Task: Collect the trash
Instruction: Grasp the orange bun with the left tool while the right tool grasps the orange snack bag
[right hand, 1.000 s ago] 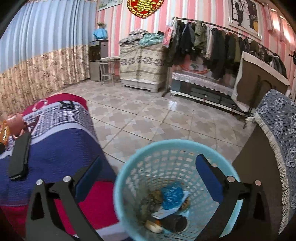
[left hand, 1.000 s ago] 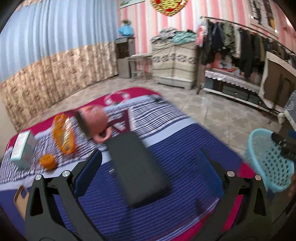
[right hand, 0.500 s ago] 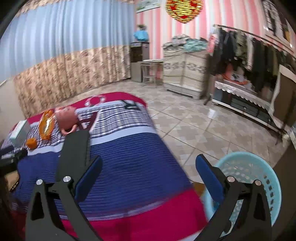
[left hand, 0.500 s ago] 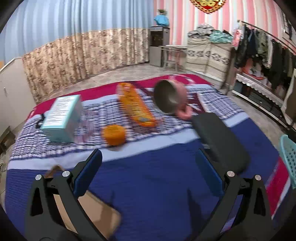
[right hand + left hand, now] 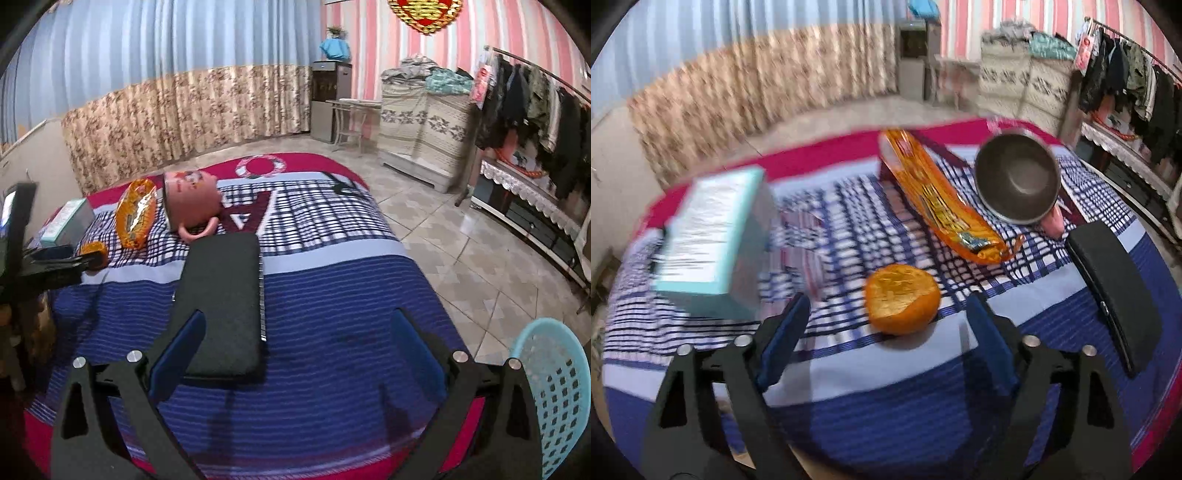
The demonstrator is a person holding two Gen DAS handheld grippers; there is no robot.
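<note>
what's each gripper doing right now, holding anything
Left gripper: jaws closing around the orange peel, not yet touching it.
Right gripper: jaws open, empty, above the black case.

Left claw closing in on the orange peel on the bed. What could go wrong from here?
1. The left claw is closing, but the orange peel lies just ahead of its tips, not between them; it may shut on nothing or pinch the striped blanket.
2. The view is motion-blurred, so aim may drift toward the teal box.
3. The blue basket sits far across the bed; the peel could drop in transit.
</note>
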